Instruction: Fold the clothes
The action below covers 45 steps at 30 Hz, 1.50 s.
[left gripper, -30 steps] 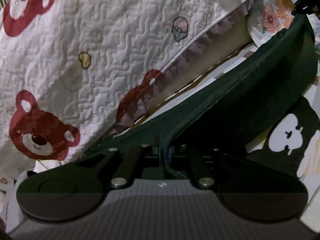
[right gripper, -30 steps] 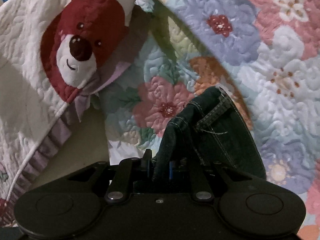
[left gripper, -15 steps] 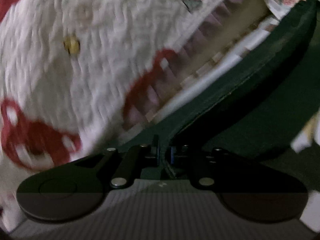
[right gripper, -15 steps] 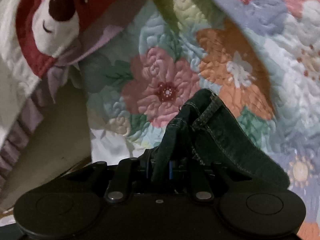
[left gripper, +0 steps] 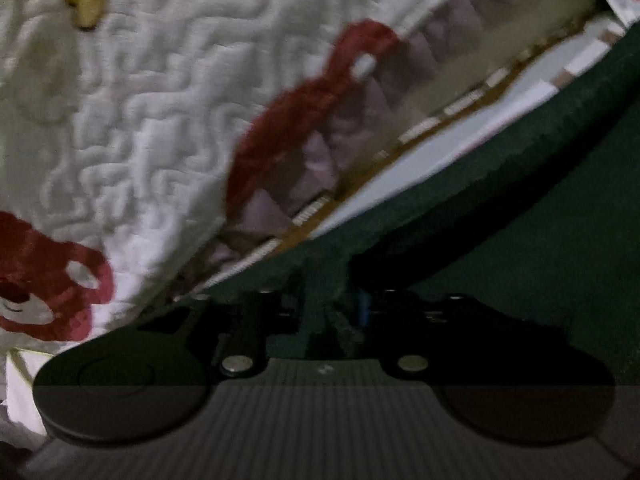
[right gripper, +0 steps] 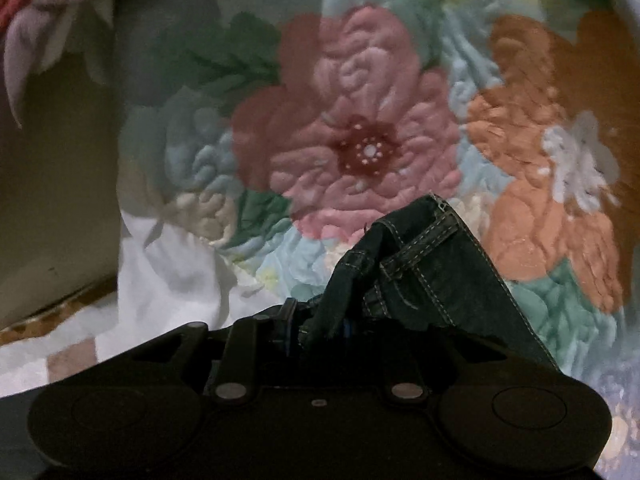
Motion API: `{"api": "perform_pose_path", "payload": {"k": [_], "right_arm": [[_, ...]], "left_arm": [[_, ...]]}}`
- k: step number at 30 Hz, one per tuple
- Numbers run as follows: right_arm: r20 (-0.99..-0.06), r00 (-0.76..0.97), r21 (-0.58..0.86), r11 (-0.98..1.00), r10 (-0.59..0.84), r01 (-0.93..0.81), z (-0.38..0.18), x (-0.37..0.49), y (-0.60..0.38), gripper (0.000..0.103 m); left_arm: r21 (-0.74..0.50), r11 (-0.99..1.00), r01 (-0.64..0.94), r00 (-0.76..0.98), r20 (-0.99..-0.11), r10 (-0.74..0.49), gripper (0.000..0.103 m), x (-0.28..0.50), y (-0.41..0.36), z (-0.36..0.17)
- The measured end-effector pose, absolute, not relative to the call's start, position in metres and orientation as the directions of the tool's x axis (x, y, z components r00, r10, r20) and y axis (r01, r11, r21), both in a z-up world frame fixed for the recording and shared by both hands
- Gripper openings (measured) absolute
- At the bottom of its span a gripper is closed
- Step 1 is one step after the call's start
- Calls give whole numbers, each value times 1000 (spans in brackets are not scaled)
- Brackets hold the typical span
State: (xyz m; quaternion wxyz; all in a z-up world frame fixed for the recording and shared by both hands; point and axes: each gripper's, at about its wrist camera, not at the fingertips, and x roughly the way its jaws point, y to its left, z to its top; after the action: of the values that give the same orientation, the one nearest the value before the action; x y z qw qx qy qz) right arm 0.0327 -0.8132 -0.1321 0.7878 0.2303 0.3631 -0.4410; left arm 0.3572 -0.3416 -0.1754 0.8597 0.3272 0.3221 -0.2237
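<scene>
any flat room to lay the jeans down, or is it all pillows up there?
Both grippers, left and right, clamp the jeans. Crowded ahead: bear quilt and floral quilt bulk up. Free: the pale checked sheet under the floral quilt, and its strip between bear quilt and jeans.

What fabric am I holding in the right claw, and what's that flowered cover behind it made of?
The dark garment with pale topstitching pinched in the right claw looks like denim: heavy matte weave, doubled contrast seams, a few frayed threads at the edge. The flowered quilted cover seems to be padded cotton or a similar soft textile; its puffy stitched ridges and dull printed flowers suggest that, though the fibre itself can't be confirmed.
</scene>
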Motion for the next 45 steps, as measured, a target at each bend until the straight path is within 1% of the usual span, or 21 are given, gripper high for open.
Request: {"api": "perform_pose_path", "payload": {"k": [1,5,7,10,14,16,17,18,22,24,26,29,31,32,36,37,39,41,42,43,45], "right_arm": [[-779,345,45,503,-524,863,-134,35,-816,23],[-785,345,48,505,-514,862,-140,38,-821,23],[-791,342,38,516,-508,856,-141,40,-823,23],[-802,343,25,546,-488,837,-138,40,-824,24],[-808,367,39,580,-461,814,-135,34,-824,31],[-800,392,64,584,-455,809,-131,28,-821,36],[-787,413,85,582,-458,808,-125,24,-820,40],[-768,438,111,577,-466,809,-119,17,-818,46],[-654,532,225,534,-538,815,-88,-17,-809,47],[-622,444,24,551,-645,834,-82,-19,-783,47],[-541,418,-158,577,-729,801,-86,-24,-748,47],[-517,526,-73,646,-676,759,-98,-47,-715,47],[-522,579,-20,688,-626,725,-103,-48,-688,47],[-532,596,-29,716,-602,697,-104,-41,-677,47],[-617,639,-65,839,-459,541,-106,10,-648,48],[-661,634,-51,867,-402,497,-108,26,-643,49],[-785,571,20,912,-240,410,-118,64,-635,58],[-859,492,29,945,-144,327,-132,97,-624,54],[-847,500,-29,956,-179,292,-136,109,-613,59],[-836,512,-64,962,-196,264,-139,119,-605,59],[-820,545,-20,961,-173,276,-141,137,-607,59]], "left_arm": [[421,688,591,697,-696,-173,46,360,-338,-174],[373,713,594,667,-723,-177,47,369,-325,-174],[423,656,625,654,-743,-145,40,362,-321,-174],[487,561,669,651,-748,-127,39,351,-315,-170],[363,680,637,631,-753,-189,40,368,-288,-160],[312,752,580,650,-734,-197,48,377,-278,-158],[290,777,559,657,-727,-201,48,379,-275,-158],[267,800,537,662,-721,-204,50,380,-272,-158],[182,862,473,674,-705,-221,59,385,-260,-161],[107,889,446,661,-709,-246,57,386,-244,-165],[101,894,436,670,-700,-248,56,375,-226,-172],[196,855,480,655,-729,-200,51,358,-235,-188],[267,860,434,707,-692,-142,51,360,-235,-184],[258,869,423,716,-682,-146,51,363,-233,-178],[127,924,360,736,-647,-198,51,372,-214,-160],[124,930,345,743,-642,-190,51,372,-212,-158],[152,933,325,761,-628,-162,51,369,-210,-157],[216,922,322,785,-605,-132,52,366,-212,-157],[227,919,322,789,-601,-128,53,366,-211,-157],[234,918,322,791,-598,-125,53,366,-210,-157],[207,926,315,789,-600,-134,54,368,-206,-158]]}}
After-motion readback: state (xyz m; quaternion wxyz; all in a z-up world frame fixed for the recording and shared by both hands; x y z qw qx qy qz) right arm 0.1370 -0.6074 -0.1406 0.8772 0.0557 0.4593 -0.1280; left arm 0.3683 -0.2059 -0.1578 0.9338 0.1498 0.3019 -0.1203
